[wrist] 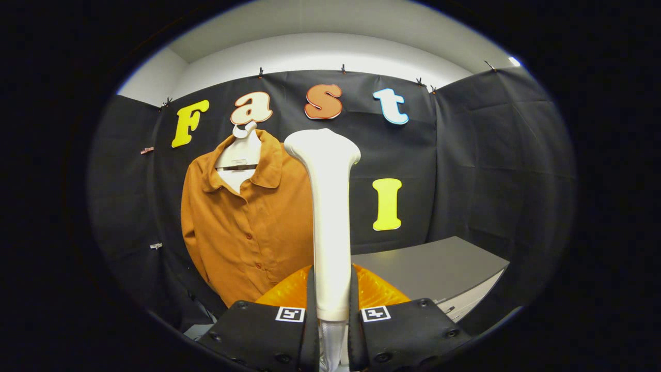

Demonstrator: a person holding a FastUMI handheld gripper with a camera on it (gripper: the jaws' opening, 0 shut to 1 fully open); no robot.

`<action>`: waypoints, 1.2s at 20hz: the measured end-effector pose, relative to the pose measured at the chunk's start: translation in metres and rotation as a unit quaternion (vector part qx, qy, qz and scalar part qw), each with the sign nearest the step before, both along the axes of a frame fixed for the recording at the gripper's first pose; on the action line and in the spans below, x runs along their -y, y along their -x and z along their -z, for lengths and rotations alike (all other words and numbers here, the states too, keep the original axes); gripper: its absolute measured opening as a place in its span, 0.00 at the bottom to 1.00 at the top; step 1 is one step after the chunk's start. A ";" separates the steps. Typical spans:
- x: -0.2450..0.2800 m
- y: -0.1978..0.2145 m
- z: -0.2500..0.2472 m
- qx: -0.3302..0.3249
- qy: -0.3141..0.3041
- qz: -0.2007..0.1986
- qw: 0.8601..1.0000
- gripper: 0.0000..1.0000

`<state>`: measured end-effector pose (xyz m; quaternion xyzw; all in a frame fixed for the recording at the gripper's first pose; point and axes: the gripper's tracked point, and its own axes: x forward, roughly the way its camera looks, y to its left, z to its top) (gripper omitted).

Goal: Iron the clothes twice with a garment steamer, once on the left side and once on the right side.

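A grey table (pixel 439 266) stands beyond the gripper (pixel 330 315), whose fingers press on the steamer (pixel 328 217) from both sides. The table runs along the black wall to the right of the steamer. Its top is flat and dark, with a paler front below. An orange ribbed thing (pixel 379 292) sits just ahead of the fingers at the table's near end; whether it rests on the top cannot be told.

A white garment steamer (pixel 329 217) is standing upright with its flared head on top, its handle sitting between the tool's fingers, while a rust-orange buttoned shirt (pixel 248 227) is hanging on a white hanger just behind and left of it
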<state>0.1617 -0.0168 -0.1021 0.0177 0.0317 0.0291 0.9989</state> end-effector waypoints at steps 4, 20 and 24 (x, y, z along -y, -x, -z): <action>-0.034 -0.012 0.005 0.012 0.007 0.004 1.000 0.25; -0.089 -0.096 0.065 0.002 0.040 0.012 0.999 0.25; -0.089 -0.105 0.075 -0.006 0.047 0.012 0.999 0.25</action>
